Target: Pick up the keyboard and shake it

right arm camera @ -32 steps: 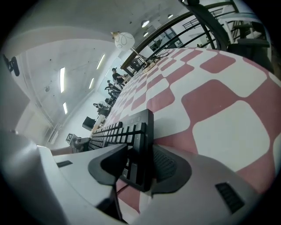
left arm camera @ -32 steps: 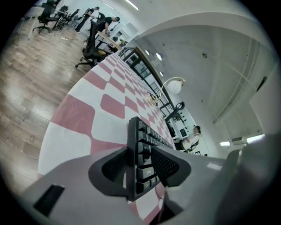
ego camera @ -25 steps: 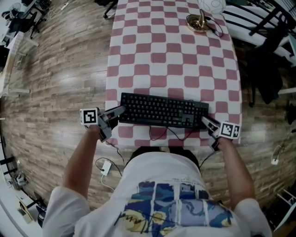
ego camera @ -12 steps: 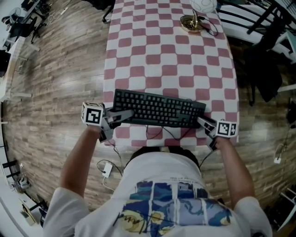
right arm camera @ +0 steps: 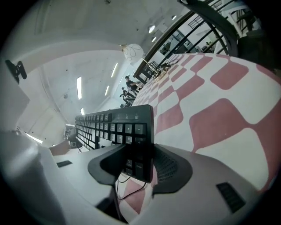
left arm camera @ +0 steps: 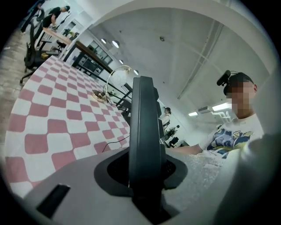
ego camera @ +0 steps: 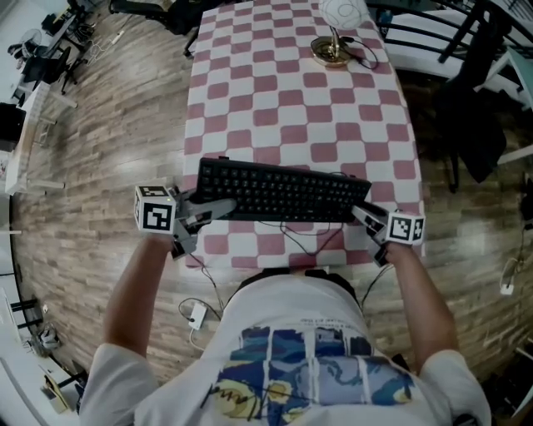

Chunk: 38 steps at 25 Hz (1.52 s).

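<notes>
A black keyboard (ego camera: 279,191) hangs level over the near end of the checked table (ego camera: 291,100), held at both ends. My left gripper (ego camera: 218,206) is shut on its left end. In the left gripper view the keyboard (left arm camera: 142,132) stands edge-on between the pads. My right gripper (ego camera: 360,212) is shut on the right end, by the number pad. In the right gripper view the keys (right arm camera: 114,127) run away to the left from the jaws. The keyboard's cable (ego camera: 312,241) loops down over the table's front edge.
A brass lamp base (ego camera: 331,50) and a white globe shade (ego camera: 343,10) stand at the table's far end. Black chairs (ego camera: 475,100) are to the right of the table. Wooden floor (ego camera: 100,150) lies to the left. A white adapter (ego camera: 197,314) lies on the floor.
My left gripper has closed on the keyboard's left end. The keyboard, held by both grippers, has shifted a little away from the table's front edge.
</notes>
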Motion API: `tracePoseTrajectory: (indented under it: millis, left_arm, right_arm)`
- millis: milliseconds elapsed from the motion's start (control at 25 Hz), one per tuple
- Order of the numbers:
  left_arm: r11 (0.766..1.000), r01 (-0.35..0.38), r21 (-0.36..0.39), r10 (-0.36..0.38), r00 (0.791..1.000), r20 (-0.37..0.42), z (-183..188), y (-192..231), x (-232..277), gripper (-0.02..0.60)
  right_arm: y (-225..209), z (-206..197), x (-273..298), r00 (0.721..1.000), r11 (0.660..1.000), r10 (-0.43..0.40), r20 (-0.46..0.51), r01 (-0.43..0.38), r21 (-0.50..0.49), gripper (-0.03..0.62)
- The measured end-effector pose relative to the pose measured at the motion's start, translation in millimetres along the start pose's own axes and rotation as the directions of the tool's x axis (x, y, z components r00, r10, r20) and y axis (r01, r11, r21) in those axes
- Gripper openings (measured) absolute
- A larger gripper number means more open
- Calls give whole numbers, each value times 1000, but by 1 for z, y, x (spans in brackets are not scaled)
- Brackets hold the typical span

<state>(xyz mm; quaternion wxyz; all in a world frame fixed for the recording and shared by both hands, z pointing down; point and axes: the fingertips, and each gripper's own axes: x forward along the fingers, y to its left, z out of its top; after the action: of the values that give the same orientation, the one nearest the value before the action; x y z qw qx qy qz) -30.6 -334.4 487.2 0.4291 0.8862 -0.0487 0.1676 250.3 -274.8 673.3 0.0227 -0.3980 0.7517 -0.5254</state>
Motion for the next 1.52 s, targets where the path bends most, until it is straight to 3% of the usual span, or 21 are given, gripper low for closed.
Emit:
tracePoseTrajectory:
  millis: [160,240,360,520,840,960,1320,1520]
  left_arm:
    - [991,-35,126,36,999,-5,20,-26,4,95]
    - [978,-53,201,54,999,-2,30,-39,6,92]
    - [941,-71,331,75,997,1,42,-63,10,91]
    - [886,-95,454,100,995,13,53,-87,13,89]
    - [785,-119,609,131,991,25,56,-126,17,89]
    - [747,-125,653,141,990,28,57,-138,17,89]
    - [667,-151,730,158,986,60,60,-161,14,89]
    - [625,-161,763,166,983,72,61,-175,14,89]
  right_arm:
    - [10,22,-8,998,996,54,39,-51,-70,170]
    - [10,34,-15,998,994,40,57,-34,-100,170]
    - [22,51,-18,994,983,84,76,-70,-170,170]
    - [22,67,-27,995,974,55,87,-34,-223,170]
    - [33,84,-35,997,943,51,61,-28,-331,170]
    - [33,90,-39,998,929,13,55,8,-370,178]
    - [36,107,-45,998,896,-14,59,39,-443,183]
    - [54,119,-48,998,881,15,64,17,-474,184]
